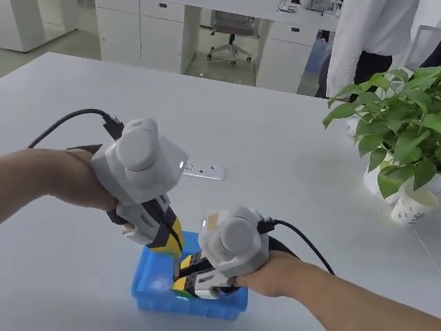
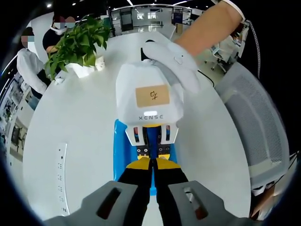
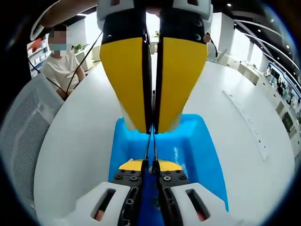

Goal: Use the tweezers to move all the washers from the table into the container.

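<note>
One blue container (image 1: 148, 289), a shallow rectangular plastic tub, sits at the near edge of the white table (image 1: 275, 131) in the head view. The left gripper (image 1: 172, 247) slants down into it and the right gripper (image 1: 181, 277) lies low over its near rim, their tips almost meeting. In the left gripper view, that gripper's black, yellow-tipped jaws are closed, nose to nose with the right gripper (image 2: 150, 149) above the container (image 2: 117, 141). In the right gripper view, thin dark tweezers (image 3: 151, 146) — two fine prongs — run between both sets of yellow tips, each pair clenched on one end, over the container's glossy open floor (image 3: 202, 141). Washers are too small to make out.
</note>
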Motion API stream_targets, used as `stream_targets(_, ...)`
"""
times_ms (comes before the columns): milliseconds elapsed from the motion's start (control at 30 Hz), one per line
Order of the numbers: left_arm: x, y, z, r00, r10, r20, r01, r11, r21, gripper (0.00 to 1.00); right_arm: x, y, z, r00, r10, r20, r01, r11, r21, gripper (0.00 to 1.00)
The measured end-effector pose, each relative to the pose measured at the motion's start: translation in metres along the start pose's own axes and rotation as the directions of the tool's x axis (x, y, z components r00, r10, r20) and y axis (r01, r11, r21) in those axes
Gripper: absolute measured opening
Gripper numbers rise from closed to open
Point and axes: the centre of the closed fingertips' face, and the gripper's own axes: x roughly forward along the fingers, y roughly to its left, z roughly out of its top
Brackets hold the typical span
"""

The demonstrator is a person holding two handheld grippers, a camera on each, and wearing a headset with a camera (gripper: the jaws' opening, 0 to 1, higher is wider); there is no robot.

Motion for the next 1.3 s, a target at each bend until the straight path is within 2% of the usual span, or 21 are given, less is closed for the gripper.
stream_targets(533, -0.005, -0.003, 0.003, 1.0, -0.002, -0.004, 0.002, 1.0, 0.008, 0.04, -0.005, -0.001, 0.005, 0.9998, -0.022, 0.005, 0.022, 0.999, -0.03, 0.11)
stream_targets(733, -0.013, -0.004, 0.009, 1.0, 0.006, -0.007, -0.006, 1.0, 0.017, 0.04, -0.013, -0.002, 0.012, 0.999, -0.041, 0.02, 0.042, 0.999, -0.035, 0.11)
stream_targets(1033, -0.031, -0.007, 0.025, 0.9996, 0.026, 0.003, -0.026, 0.999, 0.03, 0.04, -0.031, -0.001, 0.027, 0.9961, -0.071, 0.052, 0.074, 0.996, -0.047, 0.08)
stream_targets(1300, -0.046, -0.016, 0.036, 0.9992, 0.037, 0.017, -0.037, 0.999, 0.038, 0.04, -0.044, 0.007, 0.038, 0.9939, -0.088, 0.067, 0.092, 0.993, -0.068, 0.07)
